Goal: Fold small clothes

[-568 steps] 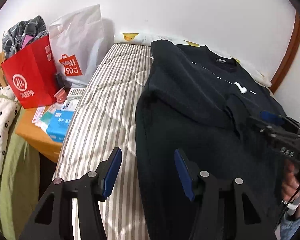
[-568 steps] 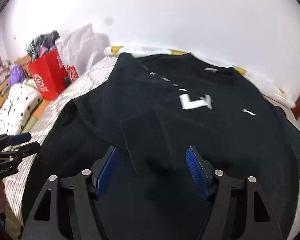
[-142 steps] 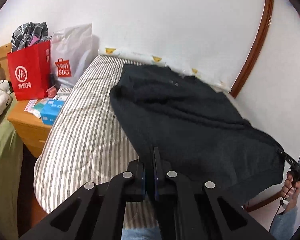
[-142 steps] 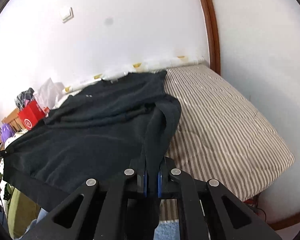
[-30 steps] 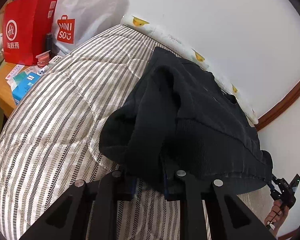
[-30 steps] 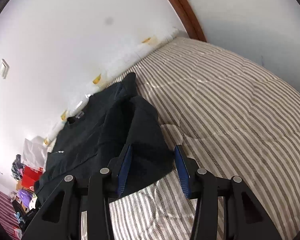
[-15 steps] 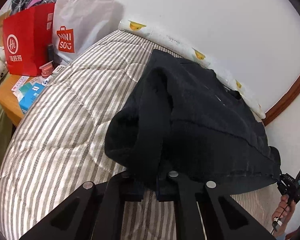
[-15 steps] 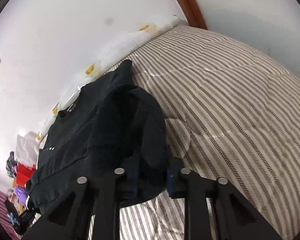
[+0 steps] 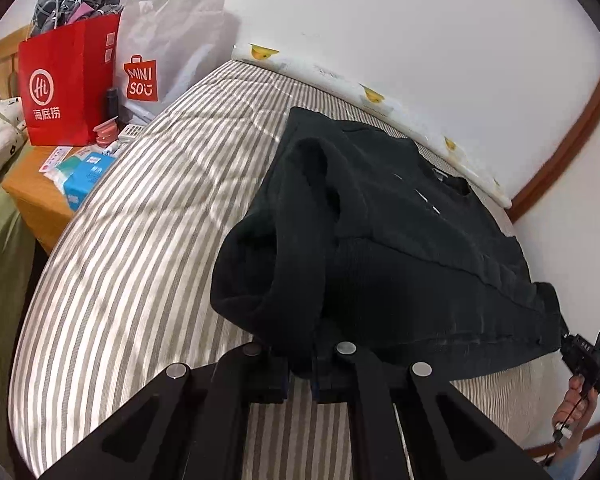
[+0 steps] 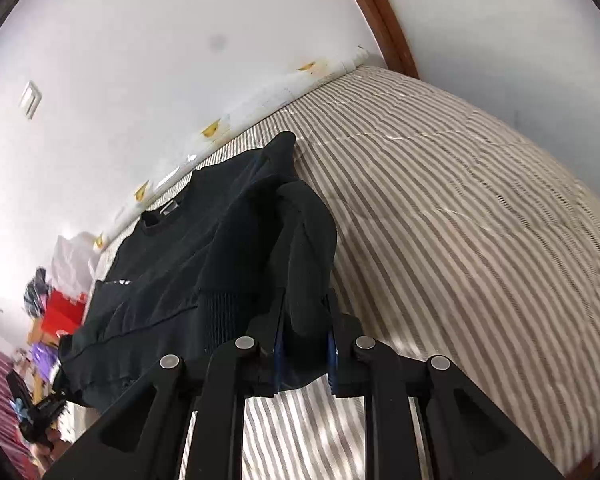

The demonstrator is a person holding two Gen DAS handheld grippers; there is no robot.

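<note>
Lying folded on the striped bed, the black sweater is pinched at both near corners. The left gripper fingers clamp one corner; the right gripper fingers clamp the other.

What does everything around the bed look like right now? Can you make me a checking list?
Surface: striped bed cover, rumpled, mostly bare.
Job's things: black sweatshirt partly folded on the bed, collar toward the wall; both near corners bunched and lifted.
Clutter: red paper bag, white shopping bag, blue box and small items on the wooden bedside table.
Grippers: left gripper shut on the sweatshirt's left corner; right gripper shut on a thick fold of the right corner.
Cables: a thin cord hangs from the hand on the right gripper.
Surroundings: white wall, brown wooden trim, light switch.
</note>
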